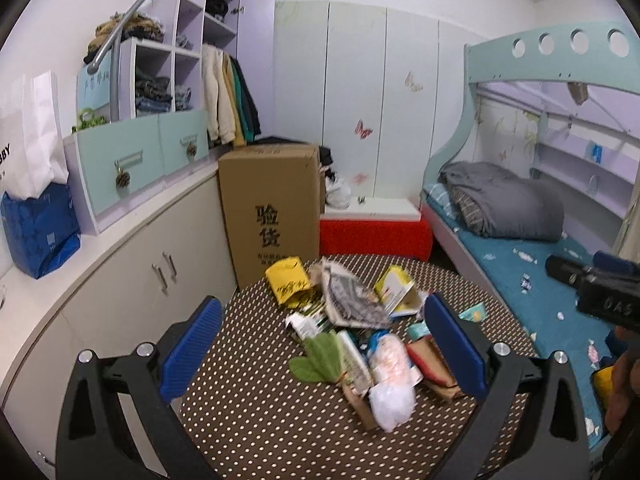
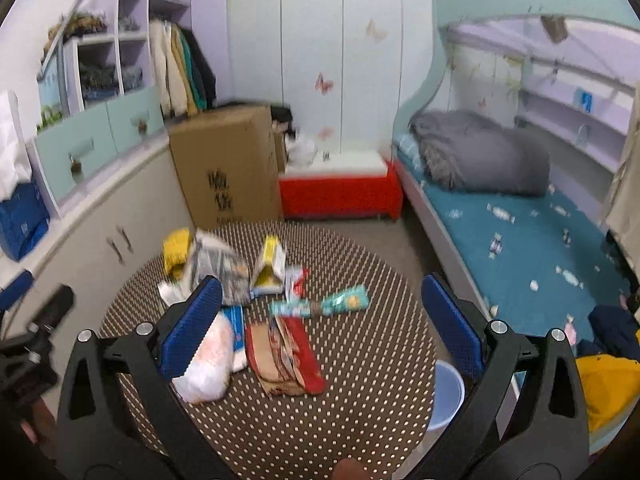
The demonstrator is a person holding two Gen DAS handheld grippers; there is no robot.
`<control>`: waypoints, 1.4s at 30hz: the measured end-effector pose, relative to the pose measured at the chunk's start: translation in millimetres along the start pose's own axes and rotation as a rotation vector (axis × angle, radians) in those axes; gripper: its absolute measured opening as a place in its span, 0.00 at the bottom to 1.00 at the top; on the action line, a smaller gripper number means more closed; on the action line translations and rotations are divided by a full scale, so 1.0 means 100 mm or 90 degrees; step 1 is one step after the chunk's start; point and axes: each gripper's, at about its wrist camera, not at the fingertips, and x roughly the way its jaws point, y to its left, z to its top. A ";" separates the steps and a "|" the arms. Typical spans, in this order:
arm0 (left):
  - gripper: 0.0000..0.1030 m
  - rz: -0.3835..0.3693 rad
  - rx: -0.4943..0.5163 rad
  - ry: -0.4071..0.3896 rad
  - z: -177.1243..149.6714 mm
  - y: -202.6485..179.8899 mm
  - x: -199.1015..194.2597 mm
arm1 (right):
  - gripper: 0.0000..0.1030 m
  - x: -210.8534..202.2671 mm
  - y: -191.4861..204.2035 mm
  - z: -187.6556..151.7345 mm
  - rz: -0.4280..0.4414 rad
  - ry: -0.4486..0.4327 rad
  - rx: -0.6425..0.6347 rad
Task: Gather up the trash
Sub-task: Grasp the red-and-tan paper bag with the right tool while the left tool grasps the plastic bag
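Trash lies heaped on the round dotted desk (image 1: 256, 392), nothing gathered yet as far as I can judge: a yellow packet (image 1: 289, 281) at the far edge, a crumpled grey printed wrapper (image 1: 352, 300) beside it, a yellow-and-white carton (image 1: 398, 290), a green leaf-shaped scrap (image 1: 320, 358), a clear plastic bag (image 1: 390, 376) nearest the camera, and a red-and-brown wrapper (image 2: 284, 354) with a teal snack wrapper (image 2: 320, 305) just beyond it. The left tongs (image 1: 324, 344) hang above the near side of the pile with both blue pads spread wide and nothing between them; the right tongs (image 2: 320, 328) are likewise wide and empty, framing the red-and-brown wrapper and the teal one. A pale blue bin (image 2: 448, 394) shows just past the desk's right edge, between it and the bed (image 2: 520, 248), and looks like the natural place for the rubbish, though that is my guess. The step in hand appears to be the first pick. To do it well, take a loose outlying piece rather than digging into the middle: the red-and-brown wrapper lies flat and apart, so the right tongs should come down steeply, one pad on each long edge, and close firmly enough to buckle the thin film into a ridge. Flat film may slide away under a pad, so pinch near an end or a raised crease. The plastic bag is bulky and soft and suits the left tongs, gripped at a bunched fold. Keep the two pairs from crossing.
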 end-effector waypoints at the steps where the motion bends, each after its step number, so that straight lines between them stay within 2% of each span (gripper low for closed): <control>1: 0.96 0.002 0.000 0.007 -0.03 0.01 0.04 | 0.95 0.08 0.00 -0.04 0.001 0.013 -0.003; 8: 0.96 0.007 -0.012 0.074 -0.29 0.16 0.37 | 0.95 0.93 0.13 -0.55 0.028 0.171 -0.062; 11: 0.96 0.001 -0.013 0.092 -0.38 0.17 0.45 | 0.95 1.16 0.19 -0.72 0.043 0.210 -0.078; 16: 0.96 -0.009 0.000 0.109 -0.49 0.13 0.55 | 0.93 1.41 0.24 -0.88 0.058 0.250 -0.104; 18: 0.96 -0.012 0.003 0.116 -0.50 0.09 0.59 | 0.86 1.48 0.24 -0.92 0.058 0.261 -0.110; 22: 0.96 -0.024 0.020 0.129 -0.54 -0.05 0.70 | 0.84 1.56 0.18 -0.93 0.085 0.267 -0.097; 24: 0.96 -0.034 0.033 0.135 -0.55 -0.14 0.78 | 0.79 1.58 0.14 -0.92 0.108 0.264 -0.086; 25: 0.96 -0.041 0.042 0.139 -0.57 -0.20 0.82 | 0.68 1.60 0.13 -0.91 0.124 0.264 -0.079; 26: 0.96 -0.045 0.049 0.143 -0.57 -0.25 0.86 | 0.60 1.62 0.10 -0.90 0.153 0.267 -0.063; 27: 0.96 -0.048 0.060 0.149 -0.59 -0.32 0.91 | 0.58 1.63 0.07 -0.89 0.159 0.264 -0.052; 29: 0.96 -0.058 0.084 0.158 -0.62 -0.45 1.01 | 0.40 1.59 0.04 -0.87 0.182 0.255 -0.040; 32: 0.96 -0.068 0.117 0.174 -0.69 -0.60 1.14 | 0.31 1.53 -0.01 -0.83 0.190 0.239 -0.025; 36: 0.94 -0.069 0.155 0.216 -0.85 -0.76 1.34 | 0.31 1.49 -0.10 -0.81 0.196 0.241 -0.011; 37: 0.85 -0.073 0.162 0.224 -0.88 -0.78 1.37 | 0.33 1.48 -0.13 -0.81 0.198 0.242 -0.006; 38: 0.73 -0.076 0.165 0.231 -0.91 -0.80 1.39 | 0.44 1.49 -0.13 -0.81 0.199 0.245 -0.002; 39: 0.65 -0.081 0.167 0.242 -0.94 -0.82 1.42 | 0.51 1.54 -0.12 -0.81 0.195 0.251 0.000; 40: 0.62 -0.088 0.165 0.249 -0.96 -0.83 1.43 | 0.58 1.56 -0.13 -0.82 0.187 0.254 -0.003; 42: 0.53 -0.094 0.163 0.255 -0.99 -0.83 1.45 | 0.62 1.63 -0.11 -0.83 0.187 0.262 -0.007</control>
